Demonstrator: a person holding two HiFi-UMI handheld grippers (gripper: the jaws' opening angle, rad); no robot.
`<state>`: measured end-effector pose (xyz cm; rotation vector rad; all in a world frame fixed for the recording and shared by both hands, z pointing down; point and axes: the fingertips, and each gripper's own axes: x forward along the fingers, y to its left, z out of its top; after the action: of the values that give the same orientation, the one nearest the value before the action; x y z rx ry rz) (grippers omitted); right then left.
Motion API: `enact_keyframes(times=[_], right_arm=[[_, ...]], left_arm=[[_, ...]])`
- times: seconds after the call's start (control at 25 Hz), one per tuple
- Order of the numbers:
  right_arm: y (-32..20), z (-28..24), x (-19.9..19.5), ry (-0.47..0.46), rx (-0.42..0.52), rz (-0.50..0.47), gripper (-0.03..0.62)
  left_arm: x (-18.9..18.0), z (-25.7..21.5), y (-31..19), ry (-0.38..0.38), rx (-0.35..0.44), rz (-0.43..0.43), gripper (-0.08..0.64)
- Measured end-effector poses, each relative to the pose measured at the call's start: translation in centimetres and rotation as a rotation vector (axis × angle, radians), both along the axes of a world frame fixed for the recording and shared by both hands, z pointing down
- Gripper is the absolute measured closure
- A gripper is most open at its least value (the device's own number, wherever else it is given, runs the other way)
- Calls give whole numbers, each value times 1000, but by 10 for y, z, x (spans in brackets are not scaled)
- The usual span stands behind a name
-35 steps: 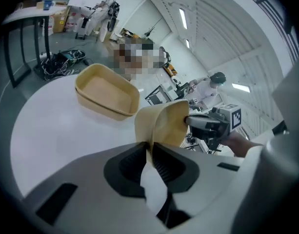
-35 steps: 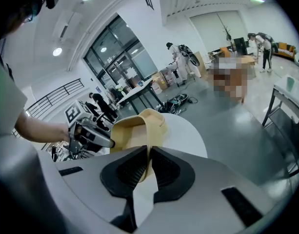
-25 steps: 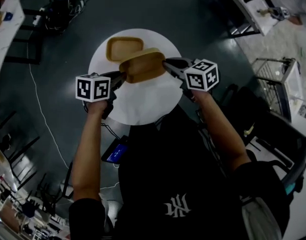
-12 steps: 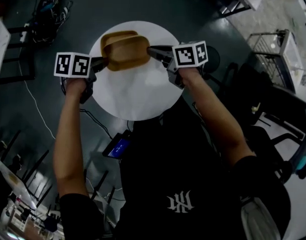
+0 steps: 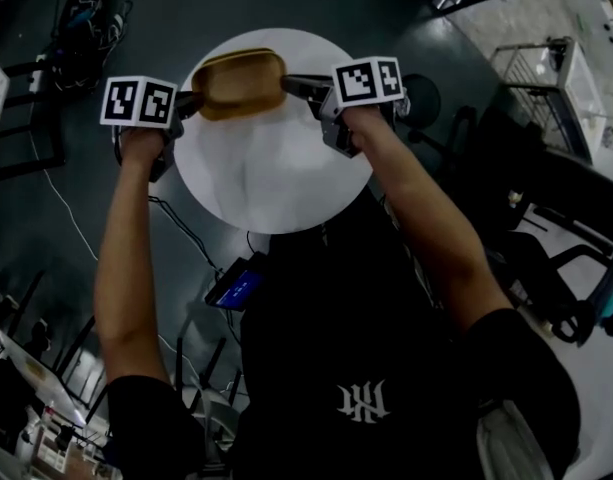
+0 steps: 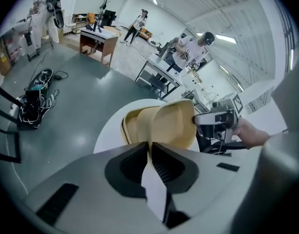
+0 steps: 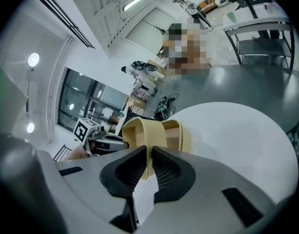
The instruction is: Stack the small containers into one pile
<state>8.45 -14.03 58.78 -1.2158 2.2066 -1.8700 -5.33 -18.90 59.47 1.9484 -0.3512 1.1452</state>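
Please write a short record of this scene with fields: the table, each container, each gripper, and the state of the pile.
table: round white table
upper container: tan, tilted over the other, held at both ends
lower container: tan, on the table
left gripper: fingers have just been closing, upper container's rim between them
right gripper: fingers shut on the opposite rim
pile: not yet seated flat

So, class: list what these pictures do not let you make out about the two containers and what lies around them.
Head view: the bottom container, hidden under the top container.
Both gripper views: whether the two touch; the top container's wall covers the gap.
Head view: the lit screen, too small to read.
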Motion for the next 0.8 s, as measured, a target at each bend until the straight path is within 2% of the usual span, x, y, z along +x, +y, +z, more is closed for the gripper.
enact_keyframes(times=[0.28,0.48,0.8], right_arm=[[-12,13,1,45,-28,30,535],[-15,25,6,59,-87,42,537],[-15,42,7,8,-226,94,537]], left_arm=[[0,15,-10,-29,19,19,529],[5,24,-12,-73,19,45,529],[7,30,-18,-115,-15,62,528]])
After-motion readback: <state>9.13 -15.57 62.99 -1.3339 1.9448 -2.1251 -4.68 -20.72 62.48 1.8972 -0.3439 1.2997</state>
